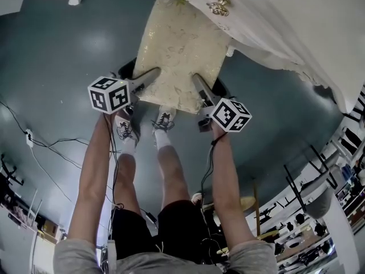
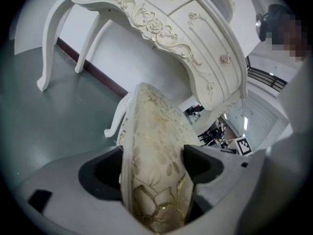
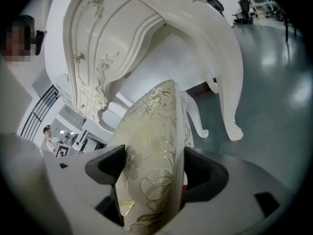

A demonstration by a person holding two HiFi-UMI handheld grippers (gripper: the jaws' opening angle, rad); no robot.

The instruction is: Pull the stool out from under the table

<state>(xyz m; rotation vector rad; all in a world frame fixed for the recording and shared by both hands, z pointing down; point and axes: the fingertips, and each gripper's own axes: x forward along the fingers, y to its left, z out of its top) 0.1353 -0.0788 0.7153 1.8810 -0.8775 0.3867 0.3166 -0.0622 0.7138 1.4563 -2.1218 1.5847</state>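
Note:
The stool has a cream seat cushion with a gold flower pattern. Its far end lies under the white carved table; the near end sticks out towards me. My left gripper is shut on the near left corner of the seat, and my right gripper is shut on the near right corner. In the left gripper view the cushion fills the gap of the left gripper. The right gripper view shows the right gripper pinching the cushion in the same way.
White curved table legs and a stool leg stand on the grey floor. My shoes are just behind the stool. Cables run over the floor at left. Stands and equipment crowd the lower right.

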